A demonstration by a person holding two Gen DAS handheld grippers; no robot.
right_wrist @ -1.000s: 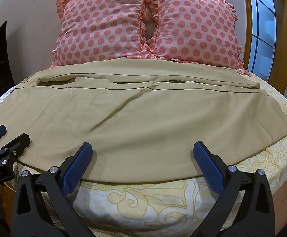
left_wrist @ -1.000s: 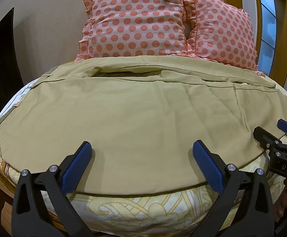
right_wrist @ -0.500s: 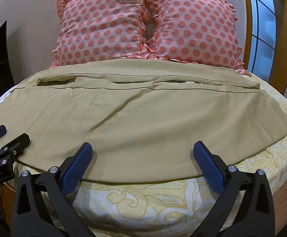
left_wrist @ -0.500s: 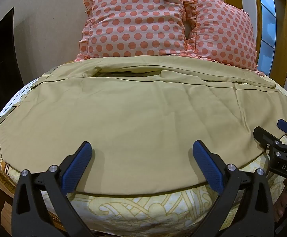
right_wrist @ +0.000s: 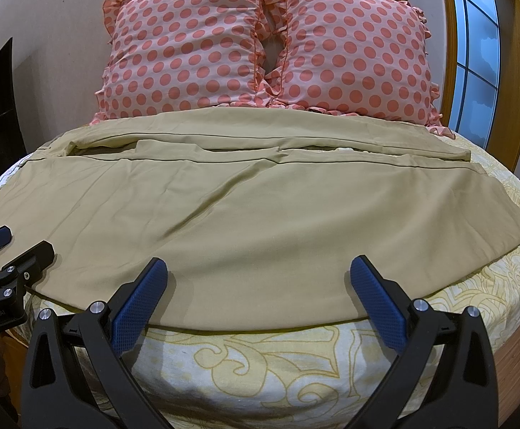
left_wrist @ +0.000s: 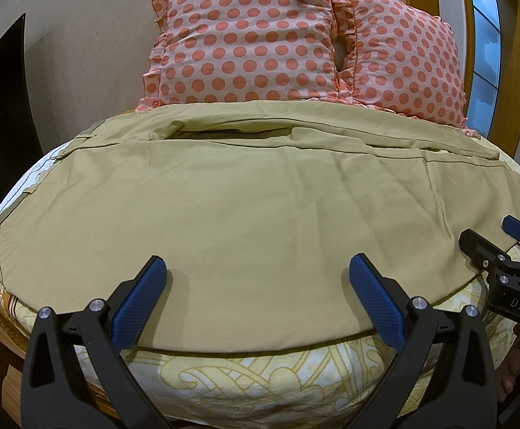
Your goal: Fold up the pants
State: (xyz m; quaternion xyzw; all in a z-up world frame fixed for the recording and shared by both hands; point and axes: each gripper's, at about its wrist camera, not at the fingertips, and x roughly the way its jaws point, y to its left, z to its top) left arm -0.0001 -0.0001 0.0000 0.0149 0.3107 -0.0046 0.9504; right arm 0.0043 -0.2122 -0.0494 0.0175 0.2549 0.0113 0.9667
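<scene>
Khaki pants, spread flat across the bed, lightly creased, legs lying side by side

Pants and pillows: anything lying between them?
Nothing. In both wrist views the far edge of the pants runs straight against the bottom of the two polka-dot pillows, with no gap or object between.

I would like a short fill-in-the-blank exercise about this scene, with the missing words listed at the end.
1. The khaki pants lie spread flat on the ____.
2. Behind the pants stand ____ pink pillows with polka dots.
3. Both the left gripper and the right gripper have their jaws ____.
4. The blue finger pads hover near the pants' ____ edge.

Missing words: bed; two; open; near
</scene>
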